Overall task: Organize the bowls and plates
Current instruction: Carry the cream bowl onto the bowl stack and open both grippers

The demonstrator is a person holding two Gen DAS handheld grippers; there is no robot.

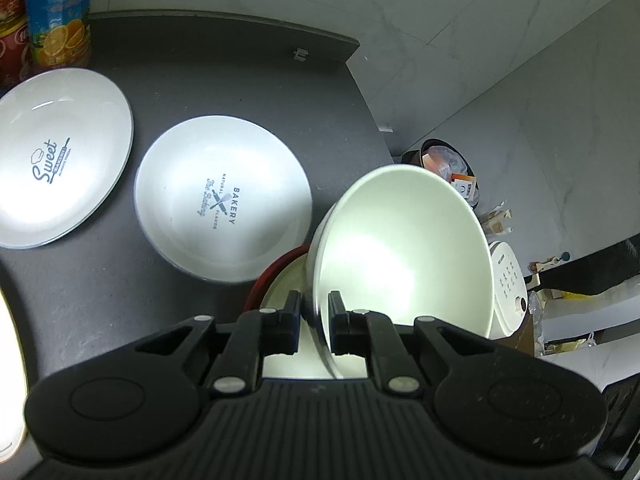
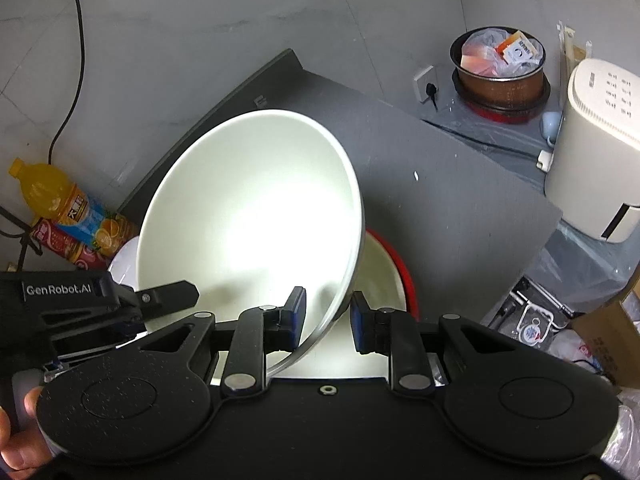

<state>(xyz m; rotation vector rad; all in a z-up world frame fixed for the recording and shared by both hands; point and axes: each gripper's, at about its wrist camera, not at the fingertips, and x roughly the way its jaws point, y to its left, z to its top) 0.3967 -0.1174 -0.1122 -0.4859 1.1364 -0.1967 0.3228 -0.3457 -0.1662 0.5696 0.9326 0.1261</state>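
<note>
Holding a white bowl (image 1: 404, 248) tilted on edge above the dark grey countertop (image 1: 224, 80): my left gripper (image 1: 314, 312) pinches its rim between both fingers. My right gripper (image 2: 328, 316) straddles the same rim, jaws parted, pads not touching it. Below sits a red-rimmed bowl (image 2: 394, 264) on the counter. Two white plates lie flat and apart, one printed "Sweet" (image 1: 56, 156), one "BAKERY" (image 1: 222, 200). Juice bottle (image 1: 58, 12) and red bottle (image 1: 12, 20) stand at the back edge. Grey marbled wall behind. Beyond the counter's end: a lined bin (image 2: 500, 72), a white appliance (image 2: 600, 148), a wall socket (image 2: 426, 82).
</note>
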